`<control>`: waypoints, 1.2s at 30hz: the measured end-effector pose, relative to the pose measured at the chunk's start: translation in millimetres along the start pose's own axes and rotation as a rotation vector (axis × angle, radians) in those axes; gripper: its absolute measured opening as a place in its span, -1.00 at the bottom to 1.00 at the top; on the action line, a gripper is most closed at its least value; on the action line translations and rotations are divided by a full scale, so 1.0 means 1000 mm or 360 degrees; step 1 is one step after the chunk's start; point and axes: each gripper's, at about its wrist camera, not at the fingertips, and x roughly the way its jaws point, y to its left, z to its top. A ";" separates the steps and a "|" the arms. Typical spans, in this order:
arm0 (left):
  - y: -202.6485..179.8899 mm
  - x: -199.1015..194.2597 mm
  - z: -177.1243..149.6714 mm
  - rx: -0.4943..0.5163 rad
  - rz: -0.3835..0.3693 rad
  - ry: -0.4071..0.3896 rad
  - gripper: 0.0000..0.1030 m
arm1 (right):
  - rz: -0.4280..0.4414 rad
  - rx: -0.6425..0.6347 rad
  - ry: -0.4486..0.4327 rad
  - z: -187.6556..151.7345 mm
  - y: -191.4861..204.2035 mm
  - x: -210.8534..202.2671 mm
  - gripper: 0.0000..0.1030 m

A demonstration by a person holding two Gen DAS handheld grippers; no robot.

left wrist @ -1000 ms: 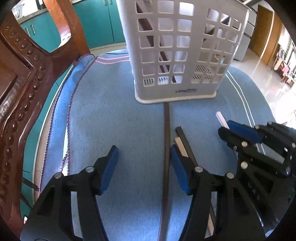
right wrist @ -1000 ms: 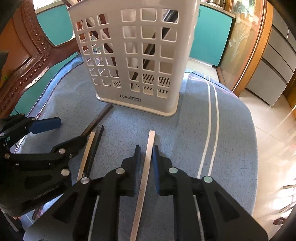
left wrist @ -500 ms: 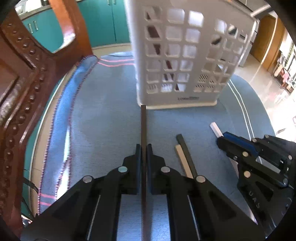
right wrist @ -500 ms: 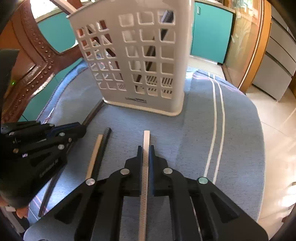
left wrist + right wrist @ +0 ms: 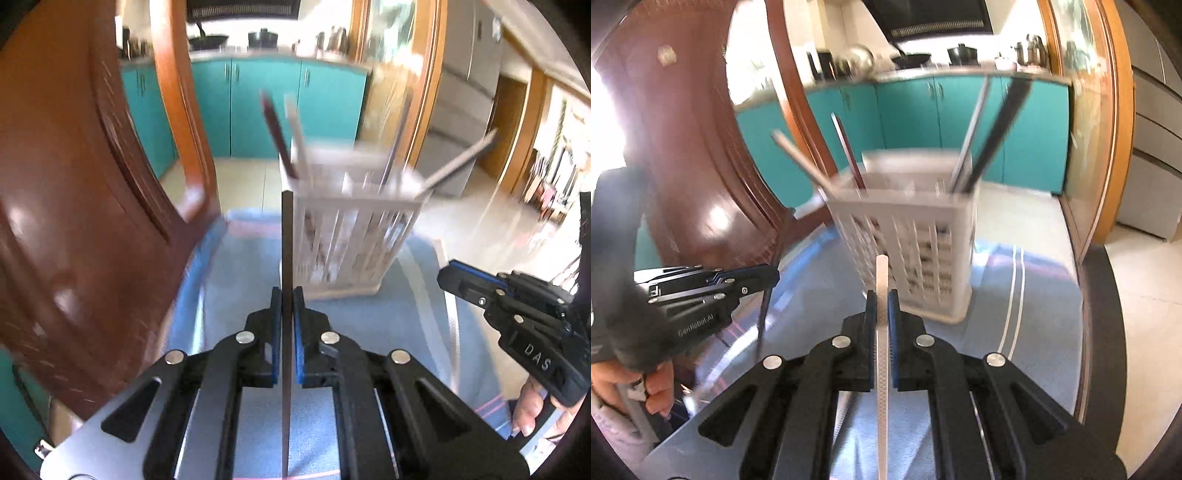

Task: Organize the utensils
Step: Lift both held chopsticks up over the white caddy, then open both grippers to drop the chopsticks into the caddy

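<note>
My left gripper (image 5: 287, 295) is shut on a dark chopstick (image 5: 287, 240) and holds it raised above the blue cloth, its tip in front of the white slotted utensil basket (image 5: 351, 243). My right gripper (image 5: 881, 299) is shut on a white chopstick (image 5: 881, 280), also raised, pointing at the same basket (image 5: 916, 236). Several chopsticks stand in the basket (image 5: 975, 133). The right gripper shows at the right of the left wrist view (image 5: 517, 317); the left gripper shows at the left of the right wrist view (image 5: 713, 288). Both views are motion-blurred.
A carved wooden chair back (image 5: 85, 206) stands close on the left. The blue cloth (image 5: 369, 325) covers the round table, whose edge (image 5: 1104, 314) curves on the right. Teal cabinets (image 5: 923, 110) and a wooden door frame (image 5: 1123, 110) lie behind.
The left gripper closed on the dark chopstick. Both grippers then lifted their chopsticks off the cloth and tilted up, so the basket's top and the kitchen behind now show.
</note>
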 end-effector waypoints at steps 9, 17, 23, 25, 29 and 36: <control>0.021 -0.085 0.073 -0.0183 -0.0169 -0.0548 -0.87 | 0.0122 0.0055 -0.0414 0.075 -0.001 -0.083 -0.87; 0.036 -0.069 0.115 -0.0443 -0.0182 -0.0876 -0.87 | 0.0049 0.0157 -0.0859 0.139 -0.020 -0.119 -0.87; 0.016 -0.009 0.117 -0.0376 -0.0059 -0.0732 -0.87 | -0.0125 0.0168 -0.0809 0.143 -0.047 -0.078 -0.87; 0.008 0.011 0.115 -0.0368 -0.0054 -0.0651 -0.87 | -0.0151 0.0151 -0.0737 0.139 -0.047 -0.062 -0.87; 0.004 0.025 0.111 -0.0343 -0.0044 -0.0577 -0.87 | -0.0190 0.0106 -0.0582 0.125 -0.040 -0.030 -0.87; 0.000 0.000 0.086 -0.0209 -0.0066 -0.0671 -0.63 | -0.0227 0.0043 -0.0608 0.107 -0.022 -0.044 -0.19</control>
